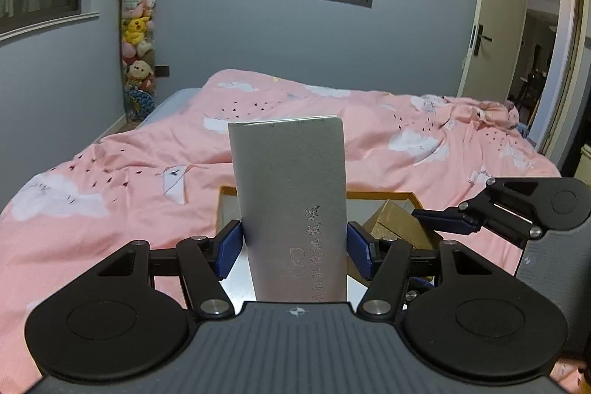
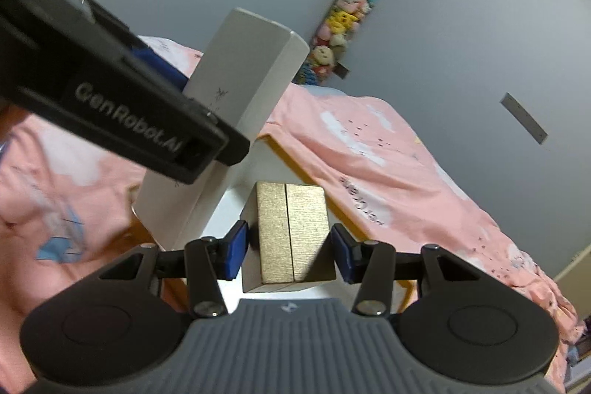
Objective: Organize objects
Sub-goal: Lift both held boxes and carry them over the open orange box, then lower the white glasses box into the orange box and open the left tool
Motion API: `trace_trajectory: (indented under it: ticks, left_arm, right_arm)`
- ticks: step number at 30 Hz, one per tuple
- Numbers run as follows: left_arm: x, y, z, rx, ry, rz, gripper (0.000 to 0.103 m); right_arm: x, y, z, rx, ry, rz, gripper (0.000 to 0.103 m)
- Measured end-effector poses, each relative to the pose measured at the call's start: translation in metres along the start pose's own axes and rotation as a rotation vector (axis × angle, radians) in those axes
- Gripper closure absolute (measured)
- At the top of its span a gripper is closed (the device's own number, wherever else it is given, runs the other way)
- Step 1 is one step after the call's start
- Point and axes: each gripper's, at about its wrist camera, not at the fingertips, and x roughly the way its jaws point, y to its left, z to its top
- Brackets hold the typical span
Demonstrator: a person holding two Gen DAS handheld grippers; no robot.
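**Now both grippers carry a box above the tray**

Between the blue pads (image 1: 229, 248) of your left gripper (image 1: 294, 248) stands one tall grey box (image 1: 291, 205), upright, its printed face toward the camera; both pads press its long sides, so the grip is clenched on it. Your right gripper (image 2: 287, 252) clamps one smaller gold box (image 2: 291, 231), a seam running down the middle of its top, the pads tight against its two side faces.

Count two boxes in all, one to each tool. Below them lies one shallow tray (image 1: 384, 196) with a yellow rim and a pale floor, resting on the pink quilt (image 1: 122, 165). Neither box touches the tray in either view.

From the right wrist view your left gripper (image 2: 162, 69) crosses the upper left, holding the grey box (image 2: 236, 91) tilted, just beside and beyond the gold one. From the left wrist view the right gripper (image 1: 436, 220) shows at the right edge, the gold box (image 1: 399, 224) partly hidden behind it. Both tools point forward and somewhat downward over the bed.
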Motion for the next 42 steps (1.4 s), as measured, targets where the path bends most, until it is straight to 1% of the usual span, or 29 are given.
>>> trace_trajectory:
  ticks: [4, 7, 13, 16, 19, 23, 28, 31, 33, 35, 38, 42]
  left_arm:
    - [0.040, -0.006, 0.002, 0.000, 0.065, 0.016, 0.033]
    - [0.072, -0.012, -0.008, 0.022, 0.142, 0.048, 0.033]
    - [0.120, -0.012, -0.032, 0.070, 0.297, 0.079, 0.033]
    - [0.136, -0.012, -0.041, 0.084, 0.349, 0.096, 0.033]
    - [0.151, -0.008, -0.048, 0.093, 0.406, 0.114, 0.033]
    - [0.163, -0.005, -0.056, 0.101, 0.457, 0.139, 0.033]
    - [0.171, -0.002, -0.064, 0.111, 0.485, 0.170, 0.034]
    - [0.170, -0.003, -0.066, 0.123, 0.498, 0.178, 0.033]
    - [0.171, -0.005, -0.068, 0.147, 0.520, 0.208, 0.034]
    - [0.171, -0.009, -0.071, 0.175, 0.524, 0.221, 0.034]
    - [0.165, -0.014, -0.072, 0.164, 0.489, 0.237, 0.034]
    - [0.144, -0.017, -0.073, 0.117, 0.373, 0.259, 0.033]
  right_arm:
    - [0.025, -0.012, -0.012, 0.036, 0.042, -0.036, 0.053]
    - [0.045, -0.025, -0.020, 0.076, 0.085, -0.026, 0.053]
    - [0.074, -0.038, -0.039, 0.140, 0.143, 0.043, 0.053]
    - [0.076, -0.036, -0.047, 0.153, 0.157, 0.076, 0.053]
    - [0.092, -0.030, -0.053, 0.148, 0.182, 0.100, 0.053]
    - [0.105, -0.030, -0.059, 0.161, 0.208, 0.132, 0.053]
    - [0.119, -0.034, -0.064, 0.187, 0.233, 0.146, 0.052]
    - [0.115, -0.032, -0.067, 0.195, 0.243, 0.154, 0.052]
    - [0.115, -0.031, -0.069, 0.204, 0.250, 0.159, 0.052]
    - [0.117, -0.032, -0.068, 0.207, 0.255, 0.164, 0.052]
    - [0.117, -0.031, -0.069, 0.212, 0.260, 0.169, 0.052]
    - [0.115, -0.027, -0.070, 0.203, 0.270, 0.171, 0.052]
